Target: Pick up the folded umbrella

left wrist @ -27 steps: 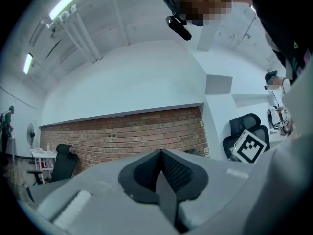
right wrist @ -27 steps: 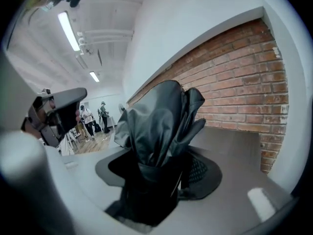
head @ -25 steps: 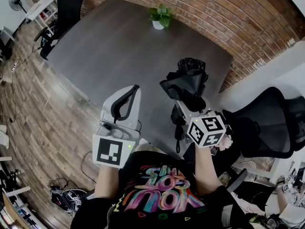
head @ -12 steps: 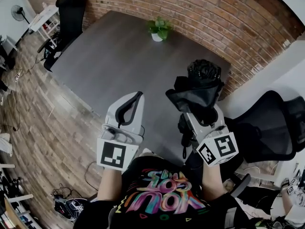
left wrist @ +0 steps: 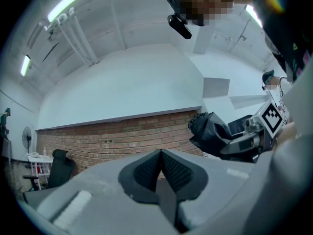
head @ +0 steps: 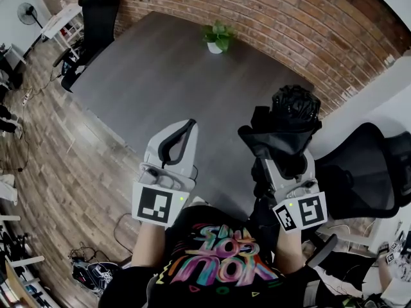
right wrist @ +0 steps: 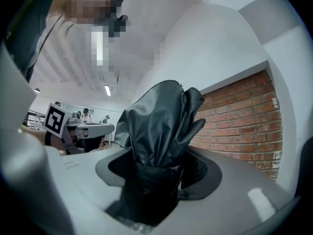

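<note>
The folded black umbrella (head: pixel 282 124) is held up in the air over the right end of the dark table (head: pixel 160 76), with my right gripper (head: pixel 282 156) shut on it. In the right gripper view the umbrella (right wrist: pixel 159 136) stands upright between the jaws and fills the middle of the picture. My left gripper (head: pixel 178 140) hovers level at the table's near edge with its jaws shut and nothing in them; its pads (left wrist: pixel 160 173) meet in the left gripper view. From there the umbrella (left wrist: pixel 208 131) and the right gripper show at the right.
A small potted plant (head: pixel 217 37) stands at the table's far edge by the brick wall (head: pixel 270 18). Black office chairs stand at the far left (head: pixel 96 11) and at the right (head: pixel 366 165). Wooden floor (head: pixel 51 153) lies on the left.
My right gripper has risen with the umbrella and rolled a little; its marker cube has shifted to the right. The left gripper has stayed in place.
</note>
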Demonstrator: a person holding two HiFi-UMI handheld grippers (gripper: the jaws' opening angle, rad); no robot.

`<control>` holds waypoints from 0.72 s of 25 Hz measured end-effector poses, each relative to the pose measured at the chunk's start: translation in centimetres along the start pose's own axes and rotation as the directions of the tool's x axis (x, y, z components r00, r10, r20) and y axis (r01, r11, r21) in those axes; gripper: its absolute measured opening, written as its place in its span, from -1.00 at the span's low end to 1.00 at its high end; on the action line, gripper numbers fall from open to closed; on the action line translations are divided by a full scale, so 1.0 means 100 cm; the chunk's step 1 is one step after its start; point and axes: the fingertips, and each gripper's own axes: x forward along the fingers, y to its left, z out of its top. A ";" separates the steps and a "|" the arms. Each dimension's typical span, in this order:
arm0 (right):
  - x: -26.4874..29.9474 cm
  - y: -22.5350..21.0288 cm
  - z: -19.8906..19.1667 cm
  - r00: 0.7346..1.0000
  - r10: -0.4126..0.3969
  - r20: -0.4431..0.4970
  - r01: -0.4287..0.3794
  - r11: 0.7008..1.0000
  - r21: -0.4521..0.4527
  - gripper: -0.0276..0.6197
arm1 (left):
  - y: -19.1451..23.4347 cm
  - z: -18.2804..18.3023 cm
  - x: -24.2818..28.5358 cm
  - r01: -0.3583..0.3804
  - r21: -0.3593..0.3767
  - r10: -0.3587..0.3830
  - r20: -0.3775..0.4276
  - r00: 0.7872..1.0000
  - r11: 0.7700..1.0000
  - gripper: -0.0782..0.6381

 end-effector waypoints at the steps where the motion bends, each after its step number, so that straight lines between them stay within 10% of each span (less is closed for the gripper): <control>1: 0.000 0.000 -0.001 1.000 -0.002 0.000 0.002 1.000 0.003 -0.11 | 0.000 -0.001 0.000 0.000 -0.002 0.000 -0.003 1.000 1.000 -0.78; 18: 0.003 0.000 -0.009 0.999 0.030 -0.016 -0.029 0.999 0.026 -0.11 | 0.000 -0.006 0.001 -0.016 -0.012 0.016 -0.019 1.000 1.000 -0.78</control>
